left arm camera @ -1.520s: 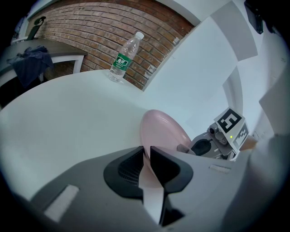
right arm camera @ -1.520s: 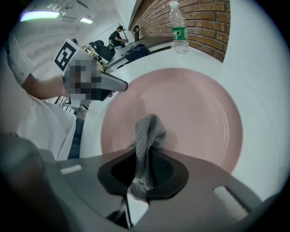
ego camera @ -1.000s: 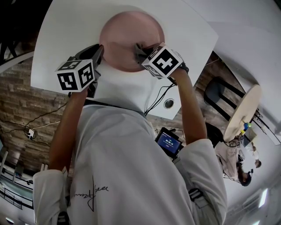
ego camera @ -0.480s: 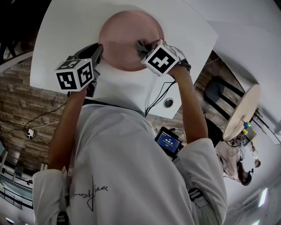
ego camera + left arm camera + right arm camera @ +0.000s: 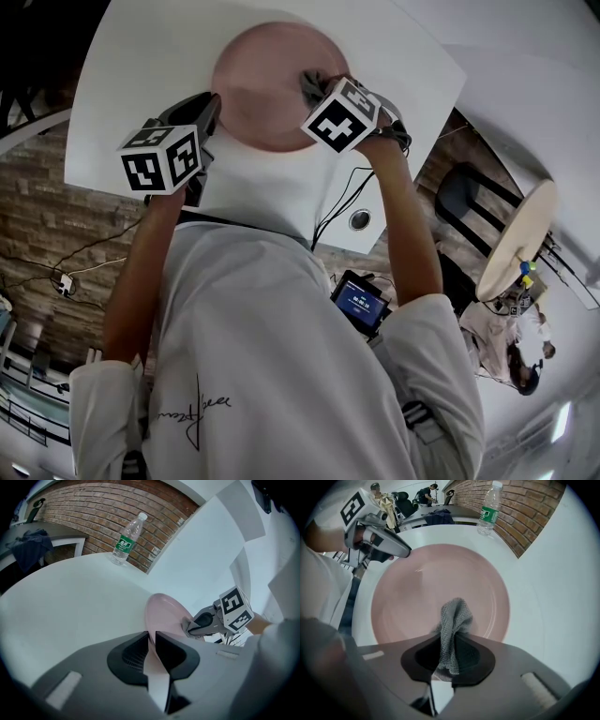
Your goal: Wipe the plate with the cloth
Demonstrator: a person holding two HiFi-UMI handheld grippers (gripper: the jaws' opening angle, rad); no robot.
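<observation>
A round pink plate [image 5: 267, 75] lies on the white table [image 5: 141, 56]. My left gripper [image 5: 208, 114] is shut on the plate's near left rim; in the left gripper view that rim [image 5: 161, 613] runs between the jaws [image 5: 151, 641]. My right gripper [image 5: 317, 94] points straight down over the plate's right side, shut on a grey mesh cloth [image 5: 454, 620]. The cloth hangs from the jaws [image 5: 452, 651] onto the plate [image 5: 417, 592]. The left gripper [image 5: 389, 548] shows at the plate's far edge in the right gripper view.
A clear water bottle [image 5: 125, 541] with a green label stands at the table's far edge by a brick wall [image 5: 520, 508]. A black cable [image 5: 337, 202] trails off the table's near edge. A dark garment [image 5: 30, 545] lies on another table behind.
My right gripper has slid the cloth to the right across the plate and its marker cube has rolled a little. The left gripper and the plate have stayed put.
</observation>
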